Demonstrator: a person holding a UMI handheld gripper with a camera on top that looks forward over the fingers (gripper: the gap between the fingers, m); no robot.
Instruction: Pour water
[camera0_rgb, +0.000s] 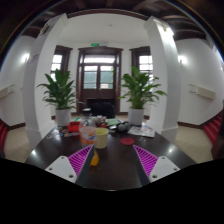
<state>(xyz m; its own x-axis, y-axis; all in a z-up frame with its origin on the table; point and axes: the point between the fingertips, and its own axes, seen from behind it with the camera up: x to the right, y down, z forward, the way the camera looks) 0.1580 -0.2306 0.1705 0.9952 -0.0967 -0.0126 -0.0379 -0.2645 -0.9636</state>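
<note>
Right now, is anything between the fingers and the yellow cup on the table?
Nothing visible does. The gripper is open, and the yellow cup stands just ahead of its fingers on the dark table, with other small items beyond it.

Your tool (109, 163): finger bases cut off below view, only pad ends show. Counter (50, 150): near edge hidden behind fingers. Clutter at counter's far end (100, 128) too small for you to sort; water vessel not identifiable. Yellowish object (101, 137) just ahead of fingers: kind unclear, base blurred. Small red item (127, 142) beside it: can't tell what.
</note>
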